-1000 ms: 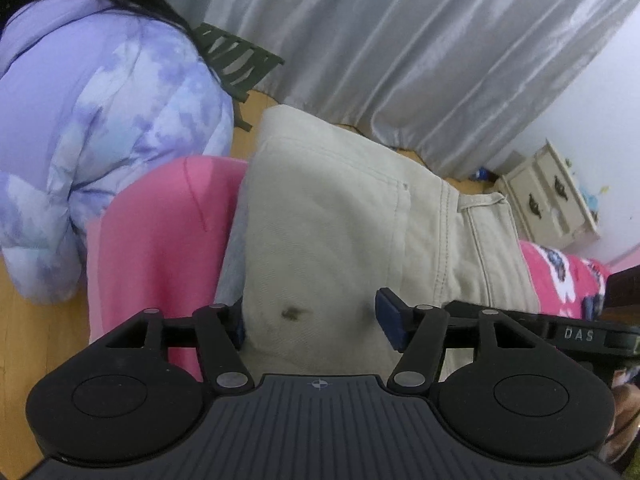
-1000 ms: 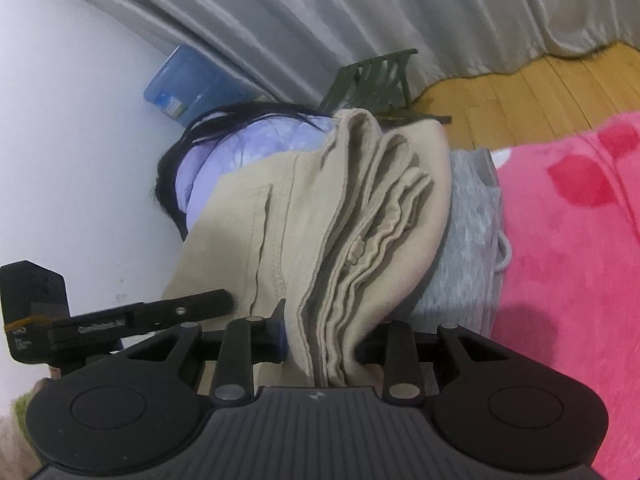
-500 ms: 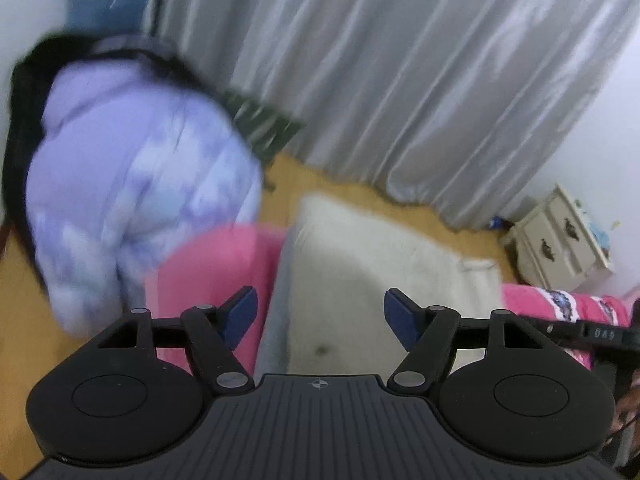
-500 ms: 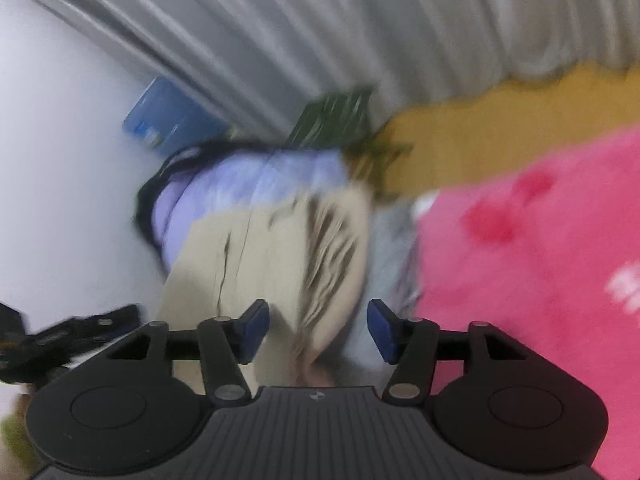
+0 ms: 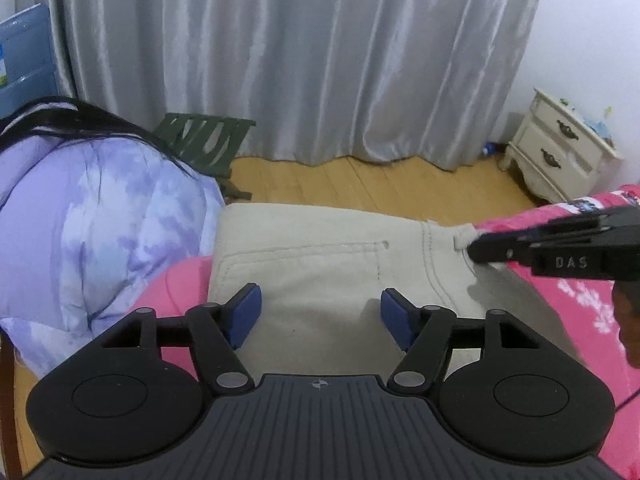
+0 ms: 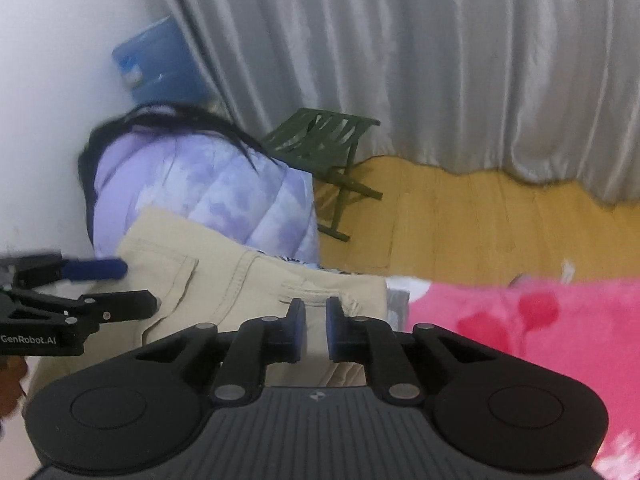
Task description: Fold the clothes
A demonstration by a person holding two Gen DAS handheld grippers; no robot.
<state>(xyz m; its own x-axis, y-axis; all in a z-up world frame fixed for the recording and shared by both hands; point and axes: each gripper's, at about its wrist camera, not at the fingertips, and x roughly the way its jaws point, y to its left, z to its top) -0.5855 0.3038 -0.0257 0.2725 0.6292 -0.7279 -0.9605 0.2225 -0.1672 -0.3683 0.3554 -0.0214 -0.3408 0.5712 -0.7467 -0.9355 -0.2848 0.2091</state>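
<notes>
Folded beige trousers (image 5: pixel 320 264) lie on a pink blanket (image 5: pixel 580 320), back pocket and waistband facing up. My left gripper (image 5: pixel 320 316) hovers over their near edge, its blue pads (image 5: pixel 244 316) wide apart and closing slightly, nothing between them. In the right wrist view the trousers (image 6: pixel 224 280) lie below my right gripper (image 6: pixel 317 320). Its jaws are closing to a narrow slit and hold no cloth. From the left wrist view, the right gripper (image 5: pixel 474 248) hangs just over the waistband by a belt loop. The left gripper (image 6: pixel 120 286) shows open at the left edge.
A lilac padded jacket (image 5: pixel 92 232) with a black top lies left of the trousers. A grey garment (image 6: pixel 396 304) peeks out under them. A green folding stool (image 6: pixel 324 148), blue box (image 6: pixel 160 64), grey curtain (image 5: pixel 300 60), cream nightstand (image 5: pixel 560 148) and wooden floor (image 6: pixel 480 216) lie beyond.
Both grippers lifted back off the trousers and rolled level. The right one, which straddled the folded edge, came away and closed. The left one stays open.
</notes>
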